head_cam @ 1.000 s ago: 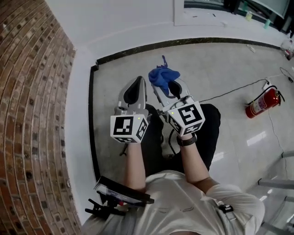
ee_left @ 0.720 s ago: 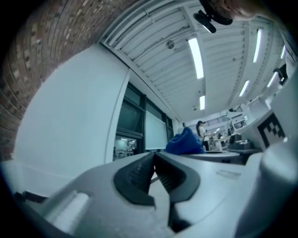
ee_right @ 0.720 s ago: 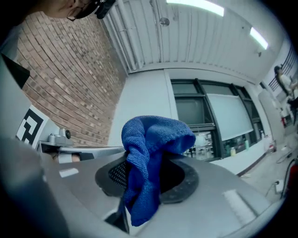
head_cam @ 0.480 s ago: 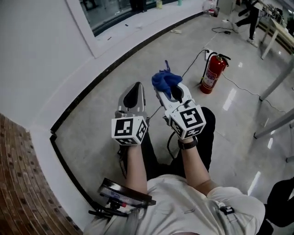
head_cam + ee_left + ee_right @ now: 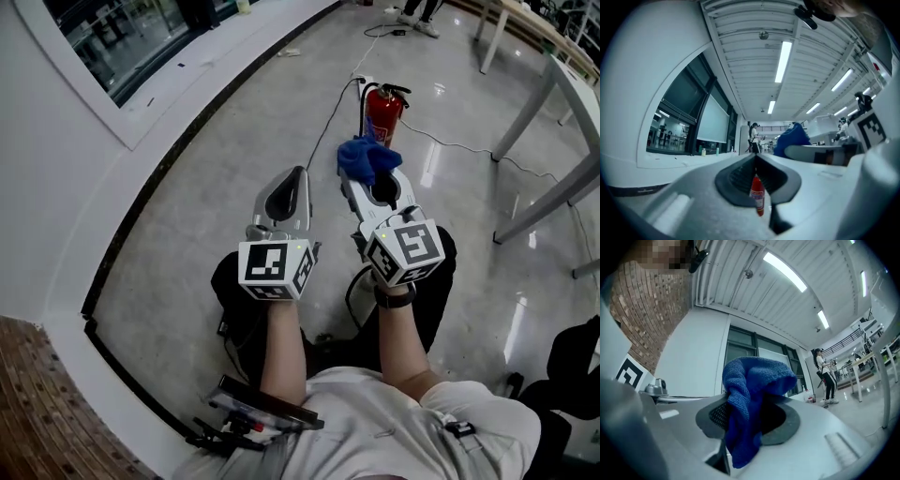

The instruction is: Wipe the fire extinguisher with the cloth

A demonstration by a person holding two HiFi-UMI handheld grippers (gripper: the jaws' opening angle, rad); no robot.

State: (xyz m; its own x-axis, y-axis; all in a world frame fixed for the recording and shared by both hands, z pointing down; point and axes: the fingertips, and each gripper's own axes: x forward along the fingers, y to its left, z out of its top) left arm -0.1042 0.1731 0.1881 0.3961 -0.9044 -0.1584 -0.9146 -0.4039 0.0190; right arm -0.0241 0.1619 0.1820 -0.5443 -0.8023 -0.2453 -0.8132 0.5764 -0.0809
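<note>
1. Closest in, the left gripper (image 5: 300, 174) has its jaws pressed together on nothing. The bit of red showing in the slit between them is just the extinguisher, way off behind.
2. Right next to it, the right gripper (image 5: 373, 176) is clamped on the blue cloth (image 5: 749, 399). The cloth bunches over the tips and hangs down a little, so I'd call the "get the cloth" part done.
3. Further out, the red fire extinguisher (image 5: 381, 111) stands upright on the floor (image 5: 234, 187), ahead of the right gripper. In the head view the cloth overlaps its bottom end. But the left gripper view shows it small and well off, so I reckon there's no contact yet.
4. That means the wiping hasn't started. What's left is closing the gap and rubbing the cloth over the cylinder.
5. Head count, near to far:
   - two grippers
   - one cloth
   - one fire extinguisher
   - one black cable (image 5: 333, 122) running along the floor beside the extinguisher
   - a couple of table legs (image 5: 525, 122) off to the right
</note>
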